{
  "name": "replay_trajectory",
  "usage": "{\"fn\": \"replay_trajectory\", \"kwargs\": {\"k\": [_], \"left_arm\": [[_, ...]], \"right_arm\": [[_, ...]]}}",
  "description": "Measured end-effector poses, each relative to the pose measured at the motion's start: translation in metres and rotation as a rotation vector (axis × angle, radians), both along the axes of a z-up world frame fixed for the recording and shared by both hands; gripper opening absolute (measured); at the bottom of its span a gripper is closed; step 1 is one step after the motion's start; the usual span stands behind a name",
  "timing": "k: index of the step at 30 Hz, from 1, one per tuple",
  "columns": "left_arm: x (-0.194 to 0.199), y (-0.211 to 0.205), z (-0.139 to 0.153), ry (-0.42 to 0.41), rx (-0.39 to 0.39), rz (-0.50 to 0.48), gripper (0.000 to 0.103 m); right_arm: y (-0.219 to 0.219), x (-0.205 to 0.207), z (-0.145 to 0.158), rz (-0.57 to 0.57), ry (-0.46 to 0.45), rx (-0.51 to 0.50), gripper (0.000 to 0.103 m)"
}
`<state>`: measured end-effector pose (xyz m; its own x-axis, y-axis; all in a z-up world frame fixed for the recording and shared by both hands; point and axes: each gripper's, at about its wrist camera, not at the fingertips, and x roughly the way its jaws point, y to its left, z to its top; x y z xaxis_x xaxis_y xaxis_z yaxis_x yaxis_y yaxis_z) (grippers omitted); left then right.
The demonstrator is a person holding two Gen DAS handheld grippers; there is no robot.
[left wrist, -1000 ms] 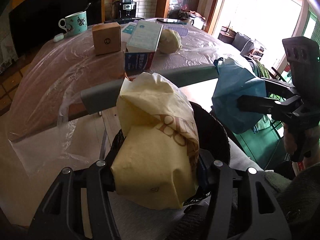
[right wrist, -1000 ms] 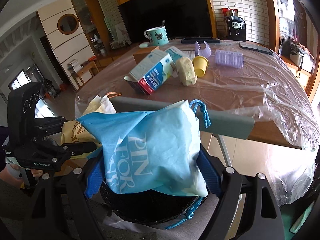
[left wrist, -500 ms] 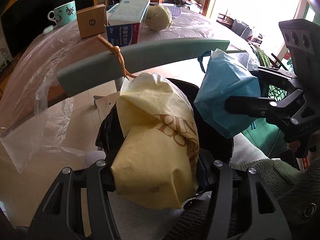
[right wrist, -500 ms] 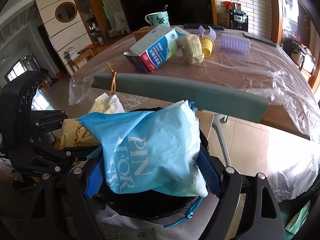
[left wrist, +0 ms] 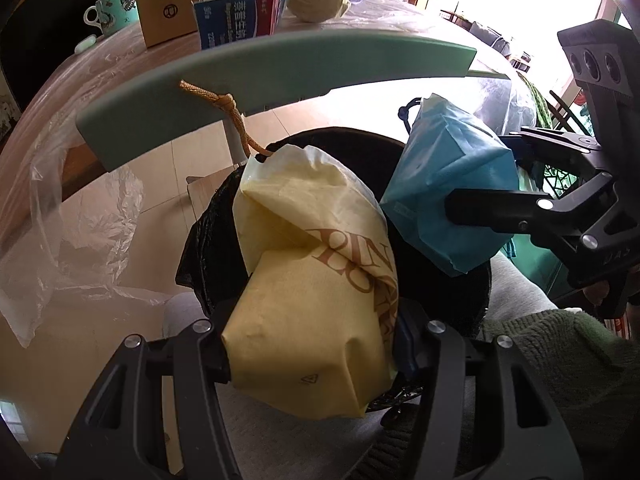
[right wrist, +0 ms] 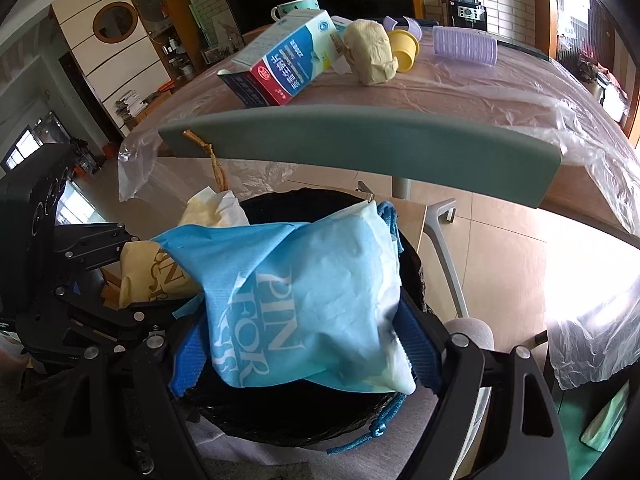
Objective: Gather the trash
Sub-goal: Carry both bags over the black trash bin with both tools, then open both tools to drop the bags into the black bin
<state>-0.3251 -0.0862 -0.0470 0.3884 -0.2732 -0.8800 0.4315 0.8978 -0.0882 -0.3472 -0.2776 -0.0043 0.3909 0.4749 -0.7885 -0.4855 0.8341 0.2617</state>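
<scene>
My left gripper (left wrist: 316,344) is shut on a crumpled yellow paper bag (left wrist: 316,280) with brown lettering and a rope handle. It holds the bag over a bin lined with a black bag (left wrist: 204,240). My right gripper (right wrist: 308,344) is shut on a crumpled blue paper bag (right wrist: 304,296) with white lettering, over the same bin (right wrist: 288,416). The blue bag also shows in the left wrist view (left wrist: 448,200), beside the yellow one. The yellow bag shows in the right wrist view (right wrist: 152,276) at the left.
A grey-green chair back (left wrist: 280,68) arches just beyond the bin, also in the right wrist view (right wrist: 360,144). Behind it a plastic-covered table (right wrist: 460,88) carries a blue carton (right wrist: 284,64), a yellow paper ball (right wrist: 370,56), a cardboard box (left wrist: 168,10) and a mug (left wrist: 116,4).
Both grippers have dropped lower and come closer to the bin with their bags. The chair back now sits higher in both views.
</scene>
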Motion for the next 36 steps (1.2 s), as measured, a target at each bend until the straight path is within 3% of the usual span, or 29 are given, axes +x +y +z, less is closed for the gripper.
{"fn": "replay_trajectory", "kwargs": {"k": [36], "left_arm": [[0.023,-0.015,-0.023,0.009,0.097,-0.028,0.058]], "right_arm": [[0.019,0.018,-0.021,-0.05,0.022,-0.028,0.082]]}}
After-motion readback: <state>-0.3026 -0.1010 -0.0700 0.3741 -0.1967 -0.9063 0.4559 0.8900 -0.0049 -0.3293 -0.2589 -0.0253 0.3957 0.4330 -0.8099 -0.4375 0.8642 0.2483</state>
